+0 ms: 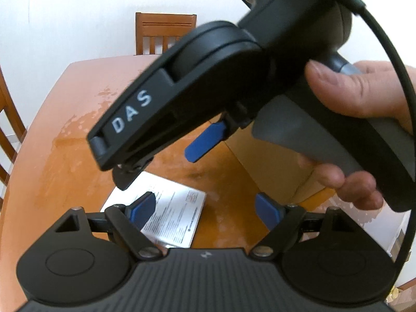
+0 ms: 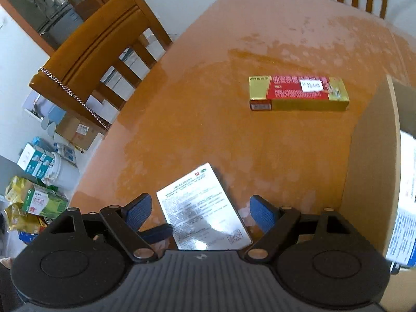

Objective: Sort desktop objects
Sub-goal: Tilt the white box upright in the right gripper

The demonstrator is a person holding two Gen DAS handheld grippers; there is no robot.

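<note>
In the left wrist view, the left gripper (image 1: 205, 208) is seen spread wide with nothing between its blue pads, held above the white printed leaflet (image 1: 171, 215) that lies flat on the orange bench (image 1: 65, 156). Much of this view is filled by the right gripper (image 1: 166, 161), carried in a hand (image 1: 364, 109) and crossing in front; one blue pad of it is seen apart from the black finger on the far side, so it is taken to be open and empty. A cardboard box (image 1: 273, 166) is glimpsed behind it at the right.

In the right wrist view, the right gripper (image 2: 200, 213) is shown wide as well, nothing held, with the leaflet (image 2: 205, 213) lying between and just ahead of its pads. A red and gold carton (image 2: 299, 93) rests flat further out on the bench (image 2: 208, 104), well apart from the leaflet. The cardboard box (image 2: 369, 161) stands at the right edge (a white and blue printed thing is seen in it, too blurred to name).

The step in hand is judged to be an approach to the leaflet. A low, flat grasp at one edge would be called for, since the sheet is thin and offers little to pinch; the box is presumably the place for sorted things, though that is not settled by these views
</note>
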